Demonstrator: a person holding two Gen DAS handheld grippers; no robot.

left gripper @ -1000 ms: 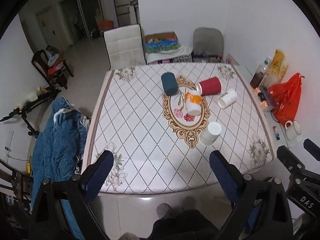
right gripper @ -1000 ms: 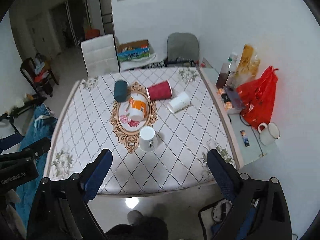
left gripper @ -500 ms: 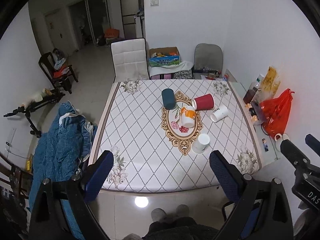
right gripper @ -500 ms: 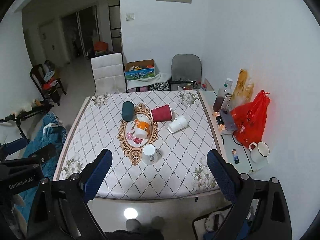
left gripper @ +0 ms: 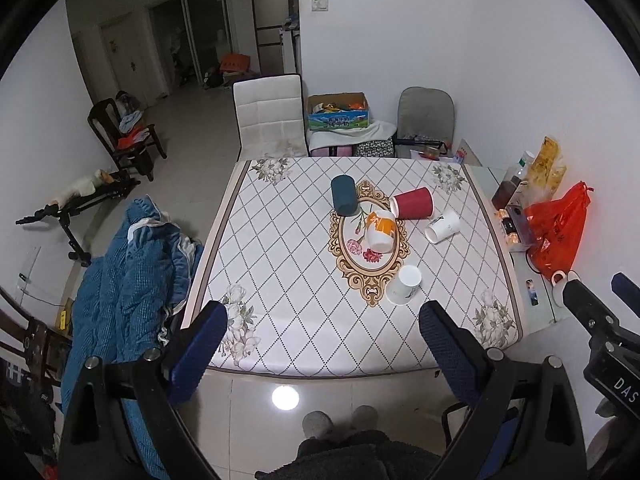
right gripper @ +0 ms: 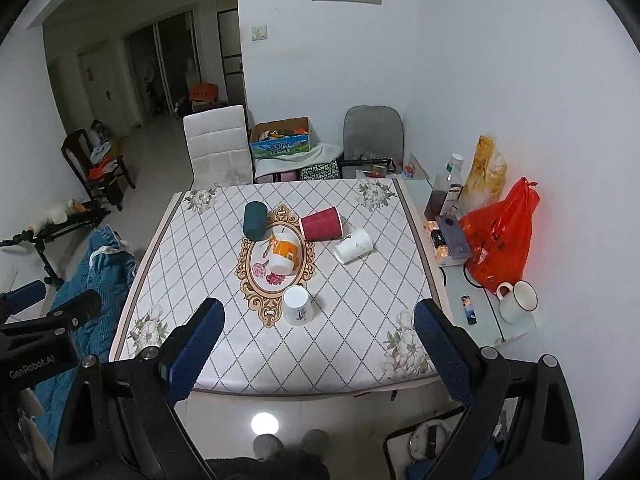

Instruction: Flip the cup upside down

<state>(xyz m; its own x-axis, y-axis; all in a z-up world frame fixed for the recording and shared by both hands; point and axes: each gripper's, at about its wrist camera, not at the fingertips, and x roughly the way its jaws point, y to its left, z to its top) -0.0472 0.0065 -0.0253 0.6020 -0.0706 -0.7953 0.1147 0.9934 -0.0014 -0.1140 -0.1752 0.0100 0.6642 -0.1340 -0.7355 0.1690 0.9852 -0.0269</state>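
Observation:
Several cups sit on a white quilted table [left gripper: 288,280] [right gripper: 360,344]. A dark teal cup [left gripper: 343,195] [right gripper: 255,221], a red cup [left gripper: 413,203] [right gripper: 321,223] and a white cup [left gripper: 443,227] [right gripper: 353,246] lie on their sides. An orange-and-white cup [left gripper: 380,230] [right gripper: 283,257] lies tilted on the central medallion. A white cup [left gripper: 404,290] [right gripper: 297,306] stands upside down nearest me. My left gripper [left gripper: 322,332] and right gripper [right gripper: 318,328] are both open and empty, held high above the table's near edge, well back from the cups.
A blue blanket [left gripper: 128,272] hangs left of the table. A side shelf on the right holds a red bag [right gripper: 500,236], bottles [right gripper: 444,192] and a white mug [right gripper: 516,300]. A white chair [left gripper: 270,116] and grey chair [left gripper: 426,116] stand behind the table.
Both grippers have pulled up and back from the table, so the table and cups look smaller and more of the room shows. The cups have not moved.

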